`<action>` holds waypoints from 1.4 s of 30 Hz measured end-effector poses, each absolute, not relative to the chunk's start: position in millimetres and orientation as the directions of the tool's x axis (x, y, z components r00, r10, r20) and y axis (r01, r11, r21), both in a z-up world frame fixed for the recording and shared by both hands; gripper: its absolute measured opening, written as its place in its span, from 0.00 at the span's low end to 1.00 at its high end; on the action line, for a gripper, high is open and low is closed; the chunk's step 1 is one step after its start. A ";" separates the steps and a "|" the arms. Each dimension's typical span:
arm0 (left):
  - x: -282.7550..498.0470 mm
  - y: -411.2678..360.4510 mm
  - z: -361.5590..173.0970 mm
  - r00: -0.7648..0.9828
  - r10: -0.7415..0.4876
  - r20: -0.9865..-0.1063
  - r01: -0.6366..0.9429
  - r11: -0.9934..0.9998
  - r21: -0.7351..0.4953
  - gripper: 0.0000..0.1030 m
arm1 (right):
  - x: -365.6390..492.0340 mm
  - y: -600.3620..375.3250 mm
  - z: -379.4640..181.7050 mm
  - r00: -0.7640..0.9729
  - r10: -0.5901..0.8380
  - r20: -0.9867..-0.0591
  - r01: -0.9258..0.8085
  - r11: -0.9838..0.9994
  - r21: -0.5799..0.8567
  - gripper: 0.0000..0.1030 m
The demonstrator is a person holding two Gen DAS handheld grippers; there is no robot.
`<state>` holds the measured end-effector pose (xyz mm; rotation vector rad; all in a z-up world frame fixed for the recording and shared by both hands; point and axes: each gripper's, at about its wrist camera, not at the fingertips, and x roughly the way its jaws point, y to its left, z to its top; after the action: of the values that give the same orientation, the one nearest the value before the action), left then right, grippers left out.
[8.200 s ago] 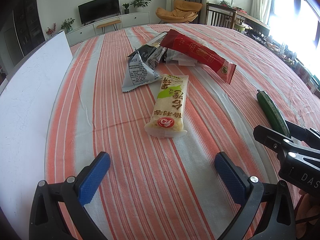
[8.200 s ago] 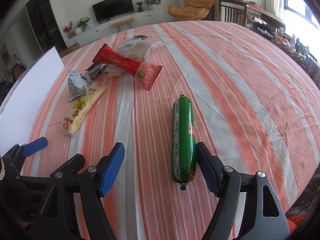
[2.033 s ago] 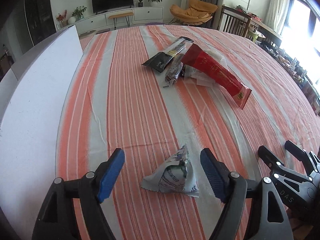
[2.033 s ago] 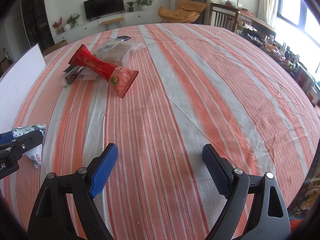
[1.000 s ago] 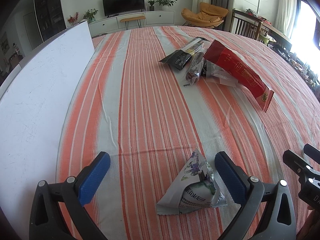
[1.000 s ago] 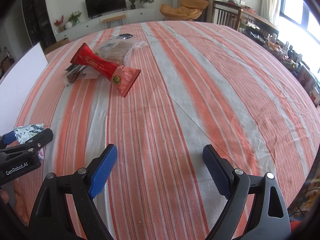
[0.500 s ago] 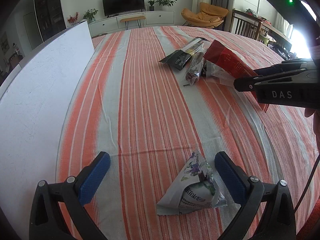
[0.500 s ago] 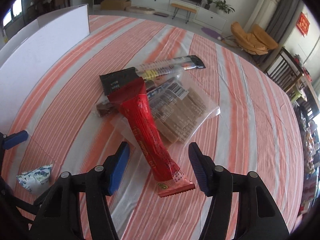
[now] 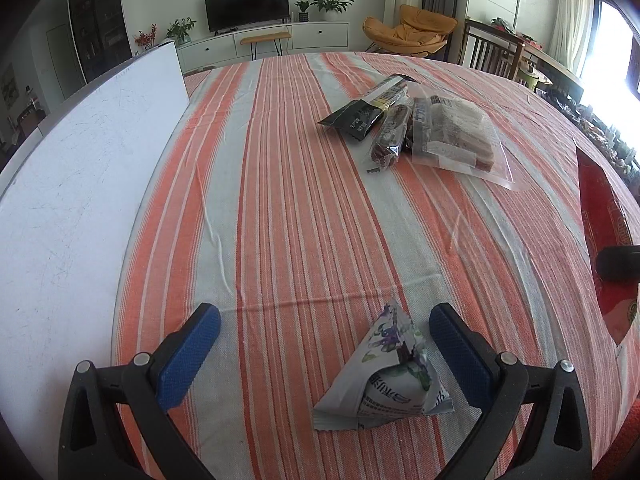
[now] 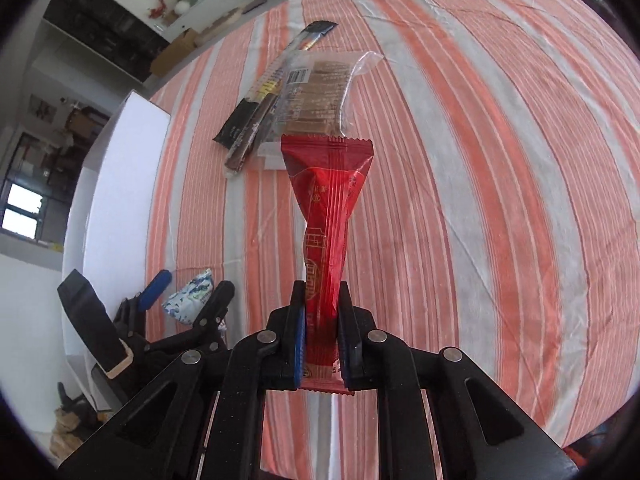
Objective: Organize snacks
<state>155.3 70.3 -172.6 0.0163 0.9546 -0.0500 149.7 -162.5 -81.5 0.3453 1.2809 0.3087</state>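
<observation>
My right gripper [image 10: 322,312] is shut on a long red snack packet [image 10: 328,200] and holds it up above the striped tablecloth; the packet also shows at the right edge of the left wrist view [image 9: 604,216]. My left gripper [image 9: 324,344] is open, low over the table, with a grey triangular snack packet [image 9: 388,376] lying between its fingers near the right one; this packet also shows in the right wrist view [image 10: 188,294]. A pile of a black packet [image 9: 360,116], a dark bar [image 9: 390,136] and a clear wafer bag [image 9: 452,132] lies farther back.
A white board or box wall [image 9: 72,184] runs along the table's left side. The table's striped cloth [image 9: 300,208] is round-edged. Chairs [image 9: 492,52] and a TV cabinet stand beyond the far edge.
My right gripper closed on the red packet and lifted it off the pile toward the near right. The left gripper and the triangular packet stayed put.
</observation>
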 end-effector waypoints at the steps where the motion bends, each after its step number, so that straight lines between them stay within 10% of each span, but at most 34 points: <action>1: 154.0 69.9 -171.2 0.577 -0.036 -0.816 0.050 0.999 -0.008 1.00 | 144.7 -160.2 -85.4 0.271 0.397 -0.877 -0.030 0.914 0.404 0.18; 6: 153.6 69.8 -170.8 0.577 -0.036 -0.816 0.050 0.999 -0.009 1.00 | 117.0 -133.4 -110.2 0.437 0.187 -0.880 -0.121 0.981 0.148 0.54; 16: 154.4 70.3 -172.0 0.577 -0.036 -0.816 0.050 0.999 -0.009 1.00 | 85.3 -120.2 -122.2 0.597 0.123 -0.793 -0.166 0.986 0.028 0.78; 42: 153.9 69.9 -171.8 0.578 -0.036 -0.815 0.050 0.999 -0.009 1.00 | 84.4 -118.5 -124.0 0.605 0.109 -0.789 -0.165 0.986 0.010 0.82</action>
<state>153.9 69.9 -171.8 0.0159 0.9533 -0.0503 84.4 -118.5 -124.0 -0.0663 0.9072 0.1585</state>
